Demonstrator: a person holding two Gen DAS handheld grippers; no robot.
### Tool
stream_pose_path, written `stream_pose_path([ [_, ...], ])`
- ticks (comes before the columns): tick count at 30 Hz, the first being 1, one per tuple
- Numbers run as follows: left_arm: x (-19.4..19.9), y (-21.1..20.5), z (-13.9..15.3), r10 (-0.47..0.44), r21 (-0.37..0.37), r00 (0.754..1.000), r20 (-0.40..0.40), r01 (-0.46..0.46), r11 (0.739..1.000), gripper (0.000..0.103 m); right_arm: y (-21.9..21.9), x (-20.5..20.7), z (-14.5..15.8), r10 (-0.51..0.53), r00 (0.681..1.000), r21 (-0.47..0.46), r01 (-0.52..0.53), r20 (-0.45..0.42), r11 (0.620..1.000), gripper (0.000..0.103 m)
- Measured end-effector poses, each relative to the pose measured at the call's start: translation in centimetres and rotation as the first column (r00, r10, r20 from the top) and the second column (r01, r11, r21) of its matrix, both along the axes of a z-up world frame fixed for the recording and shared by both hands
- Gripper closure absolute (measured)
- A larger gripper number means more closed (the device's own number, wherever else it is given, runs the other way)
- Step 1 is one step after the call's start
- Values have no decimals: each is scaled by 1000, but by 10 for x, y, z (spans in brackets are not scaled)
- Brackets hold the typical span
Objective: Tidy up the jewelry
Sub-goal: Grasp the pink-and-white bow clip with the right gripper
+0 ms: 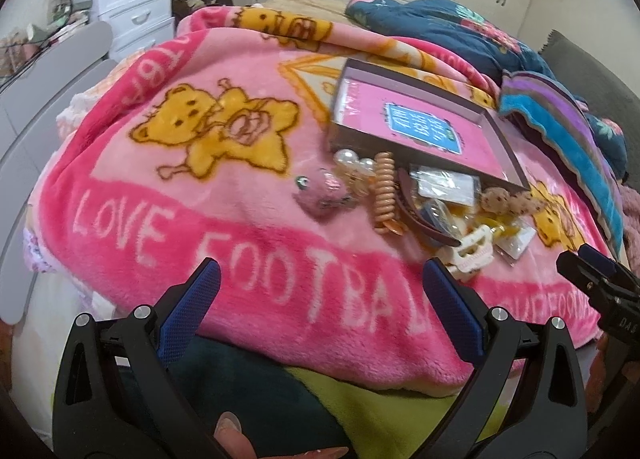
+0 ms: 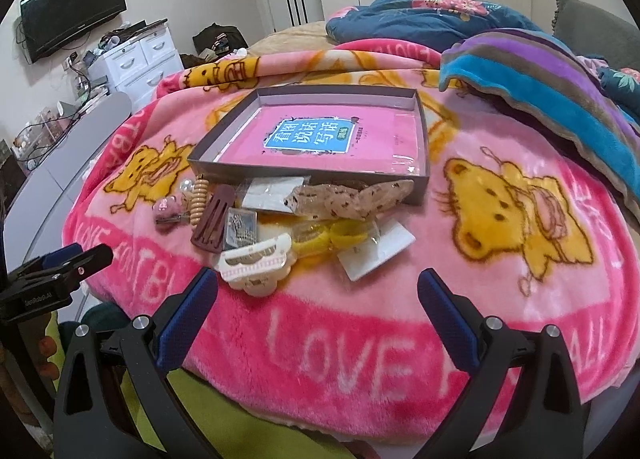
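A shallow grey box (image 2: 420, 171) (image 1: 508, 139) with a pink book inside lies on the pink blanket. In front of it sits a heap of accessories: a cream claw clip (image 2: 256, 261) (image 1: 474, 253), a brown clip (image 2: 212, 223), a spiral hair tie (image 1: 385, 195) (image 2: 199, 199), a pink plush clip (image 1: 324, 197), pearl beads (image 1: 354, 163), a speckled scrunchie (image 2: 360, 201) and small packets (image 2: 376, 251). My left gripper (image 1: 320, 285) hovers open, short of the heap. Likewise my right gripper (image 2: 318, 291) is open, just before the claw clip. Neither one holds anything.
The pink bear blanket (image 2: 500, 219) covers a bed. A striped blue and purple blanket (image 2: 560, 87) and a dark floral quilt (image 2: 424, 15) lie behind and to the right. White drawers (image 2: 140, 59) and a wall TV (image 2: 72, 7) stand at the left. A person's fingers (image 1: 240, 443) show below.
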State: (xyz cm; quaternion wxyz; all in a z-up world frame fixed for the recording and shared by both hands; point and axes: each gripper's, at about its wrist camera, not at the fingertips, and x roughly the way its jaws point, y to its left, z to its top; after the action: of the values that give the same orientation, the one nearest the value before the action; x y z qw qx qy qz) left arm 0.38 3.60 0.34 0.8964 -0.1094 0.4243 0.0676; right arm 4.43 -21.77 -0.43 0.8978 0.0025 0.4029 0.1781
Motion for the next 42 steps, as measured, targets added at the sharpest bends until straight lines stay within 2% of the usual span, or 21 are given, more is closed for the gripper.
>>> stream_pose_path([
  [3, 1, 8, -2, 20, 4, 1000, -1, -20, 1000, 9, 2, 10, 0, 5, 1000, 4, -5, -6, 1000, 4],
  [9, 6, 19, -7, 31, -35, 999, -21, -32, 999, 9, 8, 28, 0, 22, 1000, 6, -22, -8, 1000, 4],
  [16, 29, 11, -13, -37, -137, 998, -43, 31, 990, 9, 5, 48, -8, 7, 999, 18, -6, -39, 1000, 4],
  [22, 54, -12, -26, -129, -258, 988, -80, 104, 961, 9, -5, 60, -13, -12, 999, 12, 13, -42, 1000, 4],
  [24, 59, -17, -29, -143, -264, 986, -86, 116, 958, 9, -8, 64, -16, -16, 999, 13, 16, -48, 1000, 4],
  [26, 65, -23, -33, -162, -281, 982, -99, 129, 951, 10, -12, 69, -19, -24, 998, 21, 26, -59, 999, 4],
  [30, 73, -30, -37, -185, -316, 977, -106, 143, 938, 27, -18, 80, -25, -36, 997, 36, 38, -75, 999, 4],
  [33, 76, -35, -39, -205, -322, 973, -105, 161, 933, 33, -19, 89, -31, -28, 996, 56, 33, -89, 998, 6],
  [35, 78, -39, -41, -216, -328, 970, -111, 170, 929, 40, -19, 96, -35, -15, 994, 73, 23, -105, 997, 24],
  [37, 80, -42, -43, -224, -343, 968, -115, 172, 923, 47, -19, 103, -40, -8, 990, 101, 22, -139, 995, 36],
  [38, 80, -43, -44, -227, -346, 967, -117, 174, 922, 48, -20, 106, -43, -1, 988, 124, 20, -155, 992, 49],
  [40, 81, -45, -46, -228, -349, 967, -116, 175, 921, 55, -19, 109, -46, 16, 985, 149, 9, -170, 989, 66],
  [41, 82, -45, -47, -230, -353, 966, -118, 176, 919, 57, -19, 109, -46, 24, 986, 155, 2, -164, 988, 74],
  [42, 83, -46, -48, -231, -355, 966, -118, 176, 918, 58, -20, 109, -46, 30, 988, 162, -5, -152, 987, 77],
])
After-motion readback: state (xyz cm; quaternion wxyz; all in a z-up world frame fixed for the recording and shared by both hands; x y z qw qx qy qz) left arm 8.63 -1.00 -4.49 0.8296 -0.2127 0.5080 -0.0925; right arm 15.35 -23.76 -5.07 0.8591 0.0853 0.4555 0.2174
